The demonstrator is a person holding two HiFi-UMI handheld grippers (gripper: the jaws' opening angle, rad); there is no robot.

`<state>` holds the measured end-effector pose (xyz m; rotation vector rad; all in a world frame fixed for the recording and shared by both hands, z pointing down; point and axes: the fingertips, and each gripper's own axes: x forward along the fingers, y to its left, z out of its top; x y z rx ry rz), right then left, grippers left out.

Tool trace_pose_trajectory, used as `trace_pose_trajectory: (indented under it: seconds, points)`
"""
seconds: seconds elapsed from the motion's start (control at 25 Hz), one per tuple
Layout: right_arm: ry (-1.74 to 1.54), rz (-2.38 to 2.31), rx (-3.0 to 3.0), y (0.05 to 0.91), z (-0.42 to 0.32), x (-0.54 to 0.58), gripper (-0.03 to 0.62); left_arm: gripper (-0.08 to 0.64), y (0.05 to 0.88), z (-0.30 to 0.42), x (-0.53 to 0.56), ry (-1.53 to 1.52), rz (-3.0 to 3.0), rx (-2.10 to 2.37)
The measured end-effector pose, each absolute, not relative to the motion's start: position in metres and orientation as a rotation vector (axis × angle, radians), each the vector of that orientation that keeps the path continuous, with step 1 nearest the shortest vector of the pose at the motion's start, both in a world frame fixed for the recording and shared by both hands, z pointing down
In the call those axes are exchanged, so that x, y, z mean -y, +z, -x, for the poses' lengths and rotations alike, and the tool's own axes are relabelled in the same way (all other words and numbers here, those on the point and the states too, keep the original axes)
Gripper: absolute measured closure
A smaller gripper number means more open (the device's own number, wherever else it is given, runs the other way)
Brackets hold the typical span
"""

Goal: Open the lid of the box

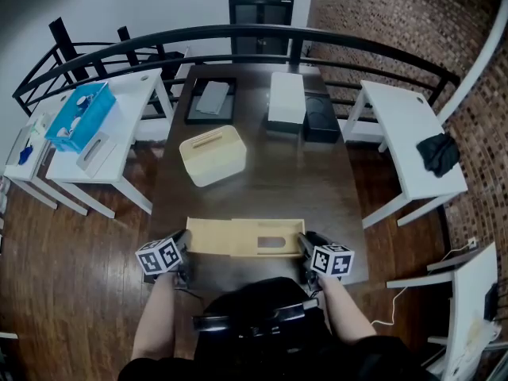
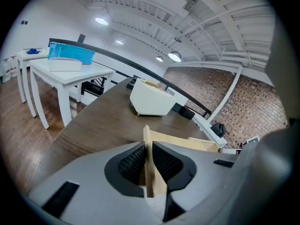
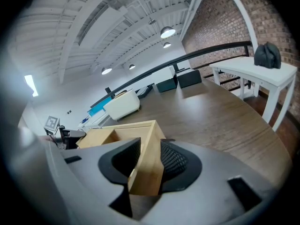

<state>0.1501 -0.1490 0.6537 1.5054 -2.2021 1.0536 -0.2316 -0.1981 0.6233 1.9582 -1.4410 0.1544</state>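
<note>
A flat light-wood box with a slot in its top lies along the near edge of the dark table. My left gripper is at its left end. In the left gripper view that gripper is shut on a thin wooden panel standing edge-on between the ribbed pads. My right gripper is at the right end. In the right gripper view that gripper clamps the box's thick end wall, and a hollow inside the box shows beyond.
A cream box sits mid-table, with a white box, a black box and a black tray at the far end. White side tables stand left, carrying a blue bin, and right, carrying a dark cloth.
</note>
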Motion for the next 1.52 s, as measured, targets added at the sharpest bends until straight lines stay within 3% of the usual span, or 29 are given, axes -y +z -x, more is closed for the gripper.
trace_pose_trajectory:
  seconds: [1.4,1.52]
  points:
    - [1.062,-1.519,2.205,0.654,-0.150,0.154,0.456,0.511,0.618,0.293,0.202,0.072,-1.836,1.628]
    - [1.055,-1.535,2.202,0.652,-0.152,0.154,0.453,0.450,0.616,0.292,0.204,0.053,-1.840,1.621]
